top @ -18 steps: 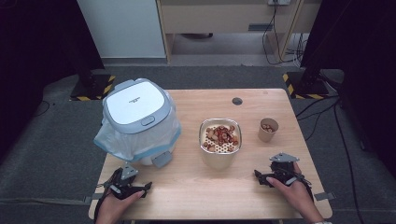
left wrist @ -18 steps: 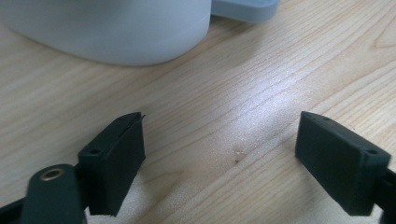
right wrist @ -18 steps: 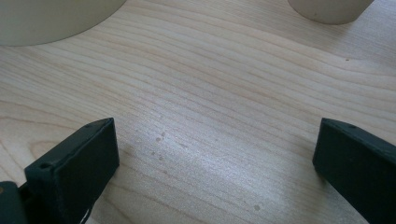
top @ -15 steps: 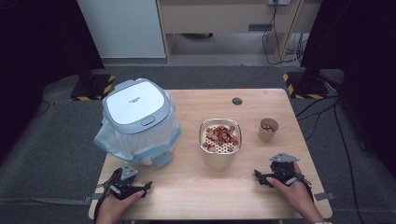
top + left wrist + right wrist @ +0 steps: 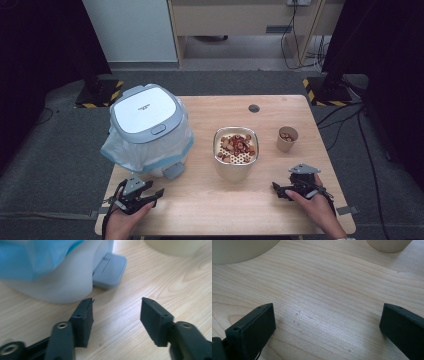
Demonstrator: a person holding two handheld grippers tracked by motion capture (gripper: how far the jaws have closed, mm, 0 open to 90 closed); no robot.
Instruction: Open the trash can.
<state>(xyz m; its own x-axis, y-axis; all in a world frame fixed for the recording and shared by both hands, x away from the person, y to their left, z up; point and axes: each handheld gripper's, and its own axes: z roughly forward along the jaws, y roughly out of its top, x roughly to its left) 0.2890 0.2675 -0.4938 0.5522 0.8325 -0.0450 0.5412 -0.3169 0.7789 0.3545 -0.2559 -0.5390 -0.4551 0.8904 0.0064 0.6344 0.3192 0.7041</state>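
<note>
Along the near edge of the pale wooden table (image 5: 200, 200), both tools are resting low with nothing begun; the left gripper (image 5: 145, 197) is sitting with its black jaws spread and empty, and the right gripper (image 5: 280, 190) is lying likewise parted over bare grain. Nearest the left gripper, the white pedal bin with a smooth grey-white lid and crinkled blue plastic liner (image 5: 147, 130) is standing closed, its grey foot pedal (image 5: 108, 271) pointing toward the jaws; pressing it looks to me like the first step remaining. Beside the bin, a square metal container of reddish-brown nut shells (image 5: 236, 152) is waiting full; a small paper cup (image 5: 287, 138) is standing further right.
</note>
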